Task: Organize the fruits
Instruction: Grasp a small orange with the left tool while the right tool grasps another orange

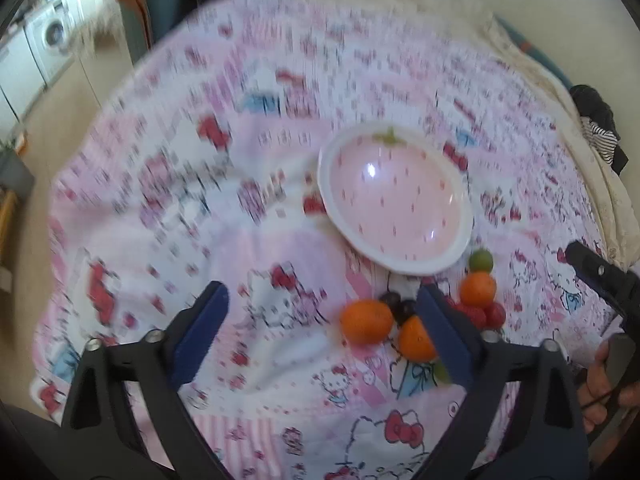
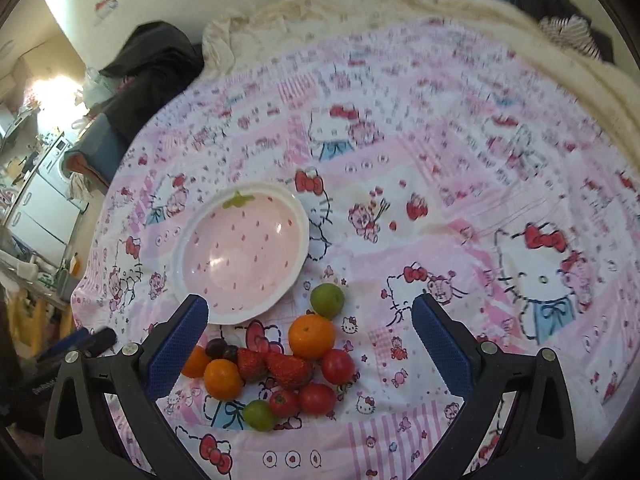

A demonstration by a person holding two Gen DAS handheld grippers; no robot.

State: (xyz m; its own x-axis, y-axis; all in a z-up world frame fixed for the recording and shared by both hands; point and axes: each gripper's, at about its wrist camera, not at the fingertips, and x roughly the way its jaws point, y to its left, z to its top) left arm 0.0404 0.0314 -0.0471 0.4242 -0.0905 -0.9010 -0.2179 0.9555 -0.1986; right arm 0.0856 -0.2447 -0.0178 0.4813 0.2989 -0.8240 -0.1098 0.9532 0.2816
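Observation:
A pink strawberry-patterned bowl (image 2: 240,252) with a white rim stands empty on the patterned cloth; it also shows in the left wrist view (image 1: 396,196). Just in front of it lies a heap of fruit: oranges (image 2: 311,336), strawberries (image 2: 288,368), red tomatoes (image 2: 338,366), green plums (image 2: 327,300) and dark grapes (image 2: 222,349). My right gripper (image 2: 310,336) is open and empty above the heap. My left gripper (image 1: 322,320) is open and empty, left of the heap, with an orange (image 1: 366,321) between its fingers' line and another orange (image 1: 416,338) against the right finger.
The pink cartoon-print cloth (image 2: 440,184) covers a bed. A cream blanket (image 2: 360,0) is bunched at the far edge, with dark clothes (image 2: 152,64) at the far left and striped clothing (image 2: 568,28) at the far right. The right gripper's body (image 1: 604,280) shows at the right of the left wrist view.

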